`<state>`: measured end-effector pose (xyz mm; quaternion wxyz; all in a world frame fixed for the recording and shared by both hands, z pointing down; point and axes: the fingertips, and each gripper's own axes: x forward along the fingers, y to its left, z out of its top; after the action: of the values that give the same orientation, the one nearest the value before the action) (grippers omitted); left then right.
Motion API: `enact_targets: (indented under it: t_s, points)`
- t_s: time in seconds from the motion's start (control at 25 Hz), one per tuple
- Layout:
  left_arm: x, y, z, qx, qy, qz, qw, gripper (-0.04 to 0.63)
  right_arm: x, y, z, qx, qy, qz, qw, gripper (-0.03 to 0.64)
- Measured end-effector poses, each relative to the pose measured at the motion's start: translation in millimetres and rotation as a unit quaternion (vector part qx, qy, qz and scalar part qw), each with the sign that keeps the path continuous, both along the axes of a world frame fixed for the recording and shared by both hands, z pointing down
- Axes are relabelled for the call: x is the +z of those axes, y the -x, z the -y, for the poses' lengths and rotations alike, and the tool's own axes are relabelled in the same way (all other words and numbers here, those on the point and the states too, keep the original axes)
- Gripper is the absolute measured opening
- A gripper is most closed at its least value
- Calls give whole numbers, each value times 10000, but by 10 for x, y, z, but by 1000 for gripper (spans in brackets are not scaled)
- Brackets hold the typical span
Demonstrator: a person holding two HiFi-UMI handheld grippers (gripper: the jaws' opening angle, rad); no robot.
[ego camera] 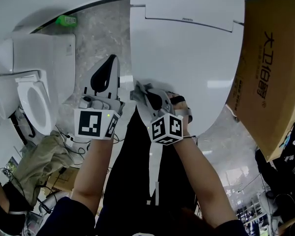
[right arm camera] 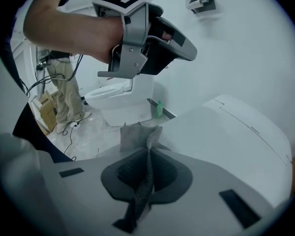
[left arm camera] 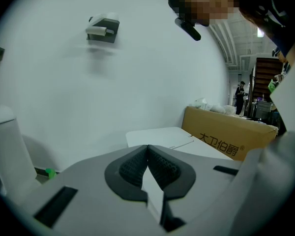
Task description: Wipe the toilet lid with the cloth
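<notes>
A closed white toilet lid (ego camera: 187,58) fills the upper middle of the head view; it also lies at the right of the right gripper view (right arm camera: 236,132). My right gripper (ego camera: 140,93) is shut on a grey cloth (right arm camera: 137,137), which bunches at the lid's near left edge (ego camera: 141,90). My left gripper (ego camera: 109,65) hovers just left of the lid over the floor, jaws shut with nothing between them. In the left gripper view the jaws (left arm camera: 147,154) point toward the white wall, with the lid (left arm camera: 162,136) beyond.
A second white toilet (ego camera: 34,92) stands at the left. A brown cardboard box (ego camera: 270,77) leans right of the lid. A small green bottle (ego camera: 66,19) sits by the wall. Cables and a cloth heap (ego camera: 39,161) lie on the marbled floor. A wall fitting (left arm camera: 103,28) hangs above.
</notes>
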<state>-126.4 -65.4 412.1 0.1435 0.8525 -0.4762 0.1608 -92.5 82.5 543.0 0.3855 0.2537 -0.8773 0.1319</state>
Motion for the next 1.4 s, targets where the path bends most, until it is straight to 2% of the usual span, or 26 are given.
enact_targets:
  t_s: [0.36, 0.76, 1.12, 1.24, 1.4]
  points:
    - [13, -55, 1, 81, 13, 33, 10000, 15, 4, -784, 65, 838, -108, -235, 9962, 25]
    - [-26, -171, -28, 212, -64, 90, 9997, 15, 8, -1887, 103, 1809, -370, -859, 9791, 25]
    - [4, -210, -36, 281, -46, 63, 9996, 15, 18, -2846, 90, 2978, -452, -1355, 9439, 25]
    - [0, -201, -54, 289, -32, 58, 9996, 15, 27, -3007, -19, 3335, -410, -1424, 9310, 25]
    - [1, -167, -61, 265, -32, 41, 9996, 15, 25, -3047, -98, 3794, -366, -1249, 9160, 25]
